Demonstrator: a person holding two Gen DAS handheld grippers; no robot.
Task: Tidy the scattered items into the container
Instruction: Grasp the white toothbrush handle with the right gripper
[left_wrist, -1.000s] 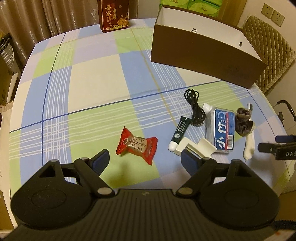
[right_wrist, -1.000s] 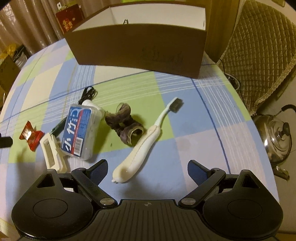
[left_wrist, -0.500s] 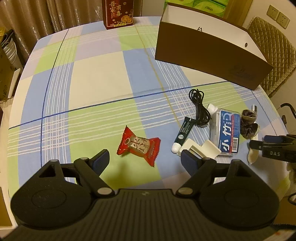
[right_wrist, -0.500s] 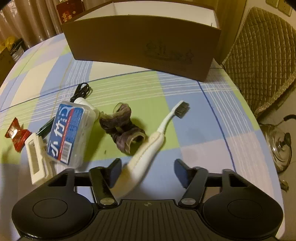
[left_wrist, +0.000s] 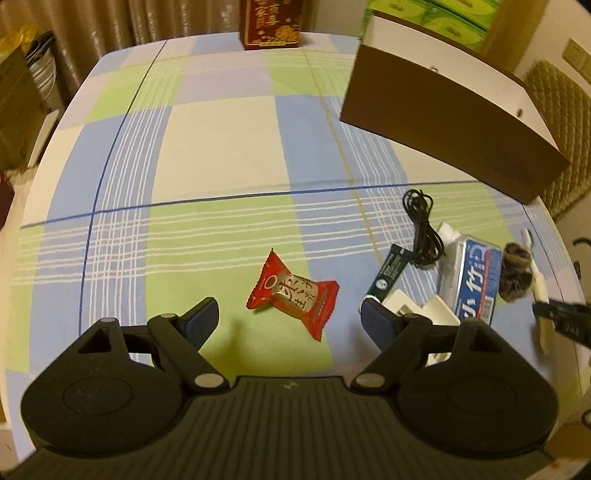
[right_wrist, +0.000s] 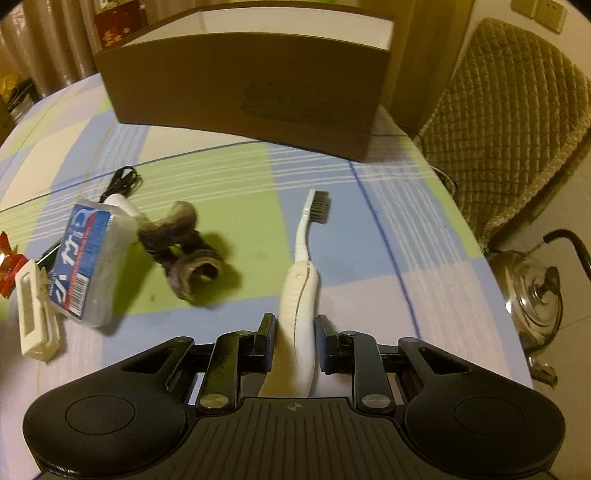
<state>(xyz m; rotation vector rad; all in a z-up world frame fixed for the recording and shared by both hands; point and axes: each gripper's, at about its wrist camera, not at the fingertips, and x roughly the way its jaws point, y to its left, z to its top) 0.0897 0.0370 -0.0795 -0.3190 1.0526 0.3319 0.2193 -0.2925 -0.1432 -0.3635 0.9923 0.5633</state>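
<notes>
The right claw (right_wrist: 294, 341) was clamped on the thick white handle of the toothbrush (right_wrist: 301, 280), its two fingers pressing the handle from either side. The toothbrush ran straight ahead from the claw, its dark-bristled head farthest away and lying on the checked cloth of the desk (right_wrist: 388, 236). In the left wrist view the same claw (left_wrist: 543, 314) showed at the right edge, gripping the blurred handle.

Just left of the toothbrush lay a brown hair scrunchie (right_wrist: 184, 247), touching a clear plastic box with a blue and red label (right_wrist: 88, 262). A white clip (right_wrist: 35, 314) lay against the near end of that box, and a coiled black cable (right_wrist: 123, 181) lay beyond it. The brown cardboard container (right_wrist: 251, 92) stood open at the far side of the desk, well ahead of the toothbrush head.

The left claw (left_wrist: 288, 317) hung over the desk with its blue-padded fingers spread wide and nothing between them. A red snack packet (left_wrist: 293, 291) lay just ahead of it, roughly midway between the fingertips but beyond them. A dark green tube (left_wrist: 389, 271) lay to the right of the packet, beside the cable. A red tin (left_wrist: 271, 22) stood at the far edge of the desk, and a metal kettle (right_wrist: 535, 295) sat on the floor to the right.
</notes>
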